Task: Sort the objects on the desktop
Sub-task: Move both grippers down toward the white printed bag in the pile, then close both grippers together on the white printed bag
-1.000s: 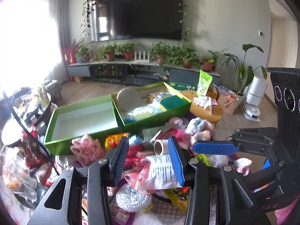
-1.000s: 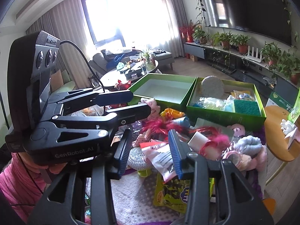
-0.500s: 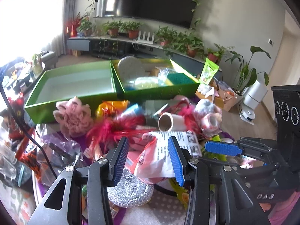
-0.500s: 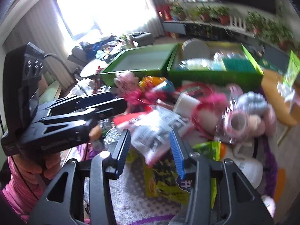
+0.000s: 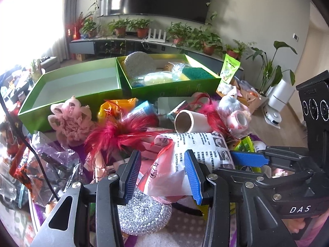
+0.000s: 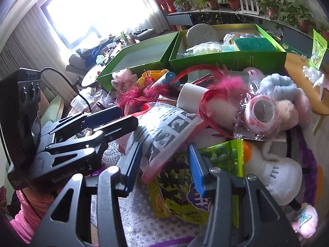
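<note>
Bag: my white and pink printed bag (image 5: 185, 160) lies on top of the pile, in front of the 2 green boxes (image 5: 172, 86).
Left tongs (image 5: 162, 173): open, empty, straddling its near end.
Right tongs (image 6: 165, 164): open, empty, beside its lower edge.
Long axis: runs from the near-left end away to the far right.
Nearer: left.

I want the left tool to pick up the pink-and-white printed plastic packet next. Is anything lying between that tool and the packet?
Nothing visible does. The pink-and-white printed plastic packet lies on top of the pile, directly ahead of the left tool, showing between its open jaws. The silver sequinned pouch lies under the packet's near end, not over it.
</note>
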Tool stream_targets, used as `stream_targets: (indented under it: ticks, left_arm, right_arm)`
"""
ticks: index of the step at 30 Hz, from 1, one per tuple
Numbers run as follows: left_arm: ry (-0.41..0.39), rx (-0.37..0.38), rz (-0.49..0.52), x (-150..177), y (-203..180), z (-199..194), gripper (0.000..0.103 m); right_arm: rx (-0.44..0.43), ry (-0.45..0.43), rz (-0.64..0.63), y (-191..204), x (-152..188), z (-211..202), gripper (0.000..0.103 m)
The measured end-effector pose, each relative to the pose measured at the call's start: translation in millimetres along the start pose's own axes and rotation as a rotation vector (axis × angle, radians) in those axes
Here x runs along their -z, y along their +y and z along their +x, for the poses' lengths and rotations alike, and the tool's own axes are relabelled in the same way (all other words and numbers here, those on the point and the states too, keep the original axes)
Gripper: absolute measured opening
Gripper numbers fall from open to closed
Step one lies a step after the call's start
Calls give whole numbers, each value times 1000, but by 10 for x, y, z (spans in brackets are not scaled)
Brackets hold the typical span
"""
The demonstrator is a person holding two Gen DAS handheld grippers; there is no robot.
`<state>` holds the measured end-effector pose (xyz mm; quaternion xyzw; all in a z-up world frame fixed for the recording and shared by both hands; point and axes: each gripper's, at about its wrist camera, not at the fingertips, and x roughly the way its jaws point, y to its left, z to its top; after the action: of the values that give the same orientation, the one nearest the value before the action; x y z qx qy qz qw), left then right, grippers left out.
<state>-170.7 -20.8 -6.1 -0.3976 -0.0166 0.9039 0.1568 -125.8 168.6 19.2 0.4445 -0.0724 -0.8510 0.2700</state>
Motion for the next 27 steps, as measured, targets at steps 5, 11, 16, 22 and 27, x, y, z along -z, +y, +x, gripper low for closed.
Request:
stream_targets:
  ticks: [5, 11, 16, 22, 27]
  left_arm:
    - [0, 23, -6, 20, 23, 6, 44]
    - [34, 109, -7, 67, 4, 22, 46]
    - [31, 121, -9, 105, -8, 40, 56]
    - [16, 140, 4, 144, -38, 54, 53]
    - [12, 140, 18, 166, -75, 32, 50]
  right_arm:
    - [-11, 3, 2, -18, 24, 14, 46]
    - [-26, -3, 16, -58, 50, 42, 44]
    - [-47, -9, 34, -105, 81, 43, 41]
    - [-60, -12, 30, -106, 101, 53, 34]
    - [-51, -19, 25, -99, 118, 41, 33]
